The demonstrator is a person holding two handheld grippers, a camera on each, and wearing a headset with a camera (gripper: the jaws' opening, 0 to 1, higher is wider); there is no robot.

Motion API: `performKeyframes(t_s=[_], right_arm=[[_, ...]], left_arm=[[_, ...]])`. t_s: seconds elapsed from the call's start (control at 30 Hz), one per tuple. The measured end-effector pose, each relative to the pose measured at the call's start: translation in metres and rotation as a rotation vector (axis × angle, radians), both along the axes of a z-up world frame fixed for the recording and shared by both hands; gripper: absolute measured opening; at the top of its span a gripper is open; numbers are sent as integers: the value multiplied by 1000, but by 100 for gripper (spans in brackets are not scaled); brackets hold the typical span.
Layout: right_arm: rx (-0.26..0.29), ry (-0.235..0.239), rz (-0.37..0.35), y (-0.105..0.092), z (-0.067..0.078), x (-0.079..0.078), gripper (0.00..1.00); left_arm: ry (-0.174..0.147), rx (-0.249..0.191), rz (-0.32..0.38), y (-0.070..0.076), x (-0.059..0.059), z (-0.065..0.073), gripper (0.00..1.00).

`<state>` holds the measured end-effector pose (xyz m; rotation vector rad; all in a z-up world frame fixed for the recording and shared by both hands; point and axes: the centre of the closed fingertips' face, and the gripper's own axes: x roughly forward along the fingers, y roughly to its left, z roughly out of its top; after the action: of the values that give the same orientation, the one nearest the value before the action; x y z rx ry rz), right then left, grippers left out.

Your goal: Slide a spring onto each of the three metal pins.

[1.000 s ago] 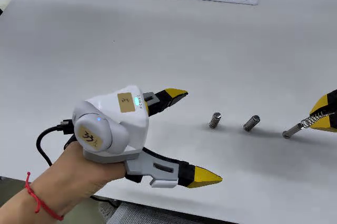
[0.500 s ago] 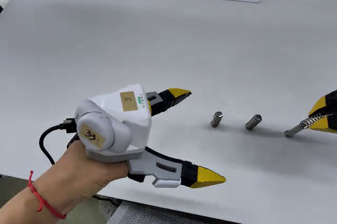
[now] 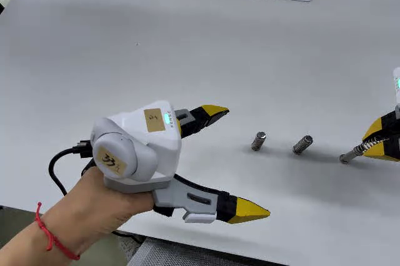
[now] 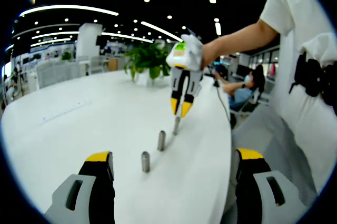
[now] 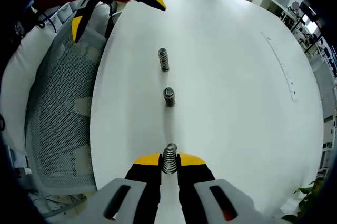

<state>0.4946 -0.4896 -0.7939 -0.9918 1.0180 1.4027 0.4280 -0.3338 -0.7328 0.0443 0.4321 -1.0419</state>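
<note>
While the left gripper hung spread and empty as before, the right gripper had barely shifted, its jaws pinching the coiled steel spring over the rightmost metal pin on the white table. The middle pin and left pin already wore springs, so I judged the last one nearly seated.
</note>
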Motion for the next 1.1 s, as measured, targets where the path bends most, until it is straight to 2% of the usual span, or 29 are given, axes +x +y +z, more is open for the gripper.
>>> performKeyframes(t_s=[0.5,1.1], right_arm=[[-18,-6,15,4,-13,-6,13],[-26,-24,10,4,-38,-6,13]], left_arm=[[3,-10,4,0,1,0,96],[5,-19,11,2,-1,-1,96]])
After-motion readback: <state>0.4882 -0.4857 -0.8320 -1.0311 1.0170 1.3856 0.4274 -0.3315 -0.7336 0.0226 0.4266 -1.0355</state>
